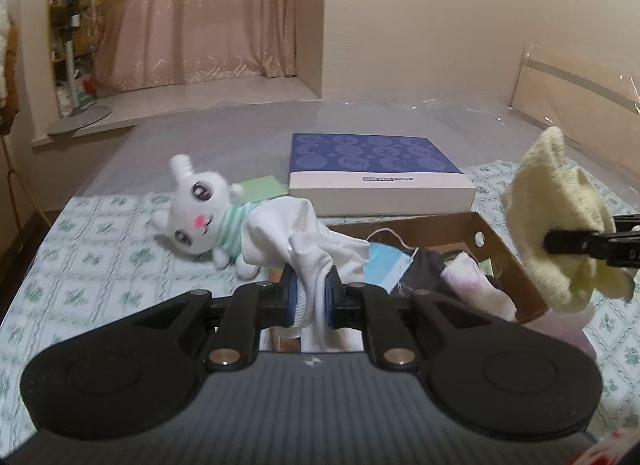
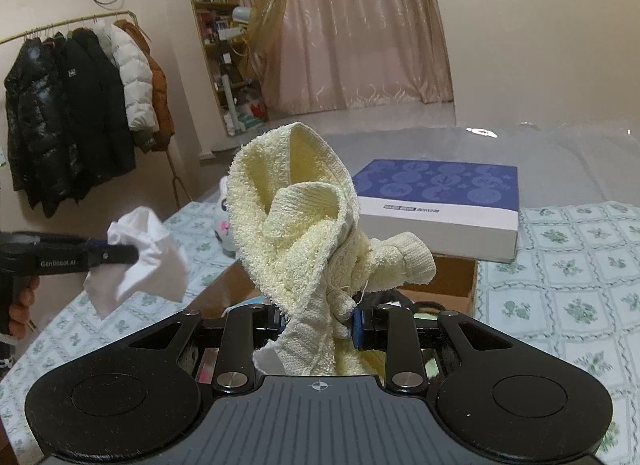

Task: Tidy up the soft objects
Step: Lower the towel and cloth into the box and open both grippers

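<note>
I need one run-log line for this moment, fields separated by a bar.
left hand-held gripper: shut on white cloth | right hand-held gripper: shut on yellow towel | both lifted over cardboard box | plush bunny: on bed

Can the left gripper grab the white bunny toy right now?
Probably not yet. The left gripper is shut on a white cloth, so its fingers are full. The bunny toy lies on the bed close ahead, partly under that cloth, with nothing else blocking it. Dropping the cloth first would likely free the way.
</note>
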`<state>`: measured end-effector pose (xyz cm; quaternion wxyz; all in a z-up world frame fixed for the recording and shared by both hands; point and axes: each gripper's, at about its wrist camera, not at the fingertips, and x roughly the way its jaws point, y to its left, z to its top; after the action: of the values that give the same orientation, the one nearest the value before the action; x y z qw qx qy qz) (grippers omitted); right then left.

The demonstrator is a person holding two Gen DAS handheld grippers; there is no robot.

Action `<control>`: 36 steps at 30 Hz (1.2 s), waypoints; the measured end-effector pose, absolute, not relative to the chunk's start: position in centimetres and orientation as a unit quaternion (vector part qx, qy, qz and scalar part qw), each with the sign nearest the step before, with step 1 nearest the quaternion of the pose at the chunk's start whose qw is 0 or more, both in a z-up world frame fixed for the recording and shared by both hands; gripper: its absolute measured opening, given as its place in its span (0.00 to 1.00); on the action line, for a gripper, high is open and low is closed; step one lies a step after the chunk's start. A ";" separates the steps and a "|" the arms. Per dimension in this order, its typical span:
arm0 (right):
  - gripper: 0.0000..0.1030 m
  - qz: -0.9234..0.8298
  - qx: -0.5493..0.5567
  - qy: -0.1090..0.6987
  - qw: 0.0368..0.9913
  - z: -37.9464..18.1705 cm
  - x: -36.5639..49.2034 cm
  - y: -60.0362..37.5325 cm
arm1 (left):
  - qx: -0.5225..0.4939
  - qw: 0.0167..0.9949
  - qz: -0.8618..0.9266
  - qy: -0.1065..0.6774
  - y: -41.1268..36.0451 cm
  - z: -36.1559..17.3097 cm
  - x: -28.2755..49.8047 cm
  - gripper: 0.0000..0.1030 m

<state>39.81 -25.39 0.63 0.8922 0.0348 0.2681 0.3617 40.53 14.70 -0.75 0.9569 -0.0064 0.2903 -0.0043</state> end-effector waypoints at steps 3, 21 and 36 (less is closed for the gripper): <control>0.28 0.364 0.037 0.276 0.889 -0.1 41.7 -24.6 | 0.003 0.957 -0.011 0.291 14.0 -1.3 43.1 0.12; 0.28 0.381 0.092 0.329 0.859 -4.0 49.1 -21.1 | 0.024 0.939 -0.027 0.342 12.3 -8.2 52.3 0.17; 0.48 0.413 0.105 0.343 0.837 -4.7 50.3 -20.0 | 0.028 0.937 -0.039 0.347 13.7 -8.1 50.4 0.38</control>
<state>50.28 -19.98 -4.70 0.8369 0.1048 0.3434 0.4132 50.44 13.71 -8.11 0.9368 0.0280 0.3467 -0.0388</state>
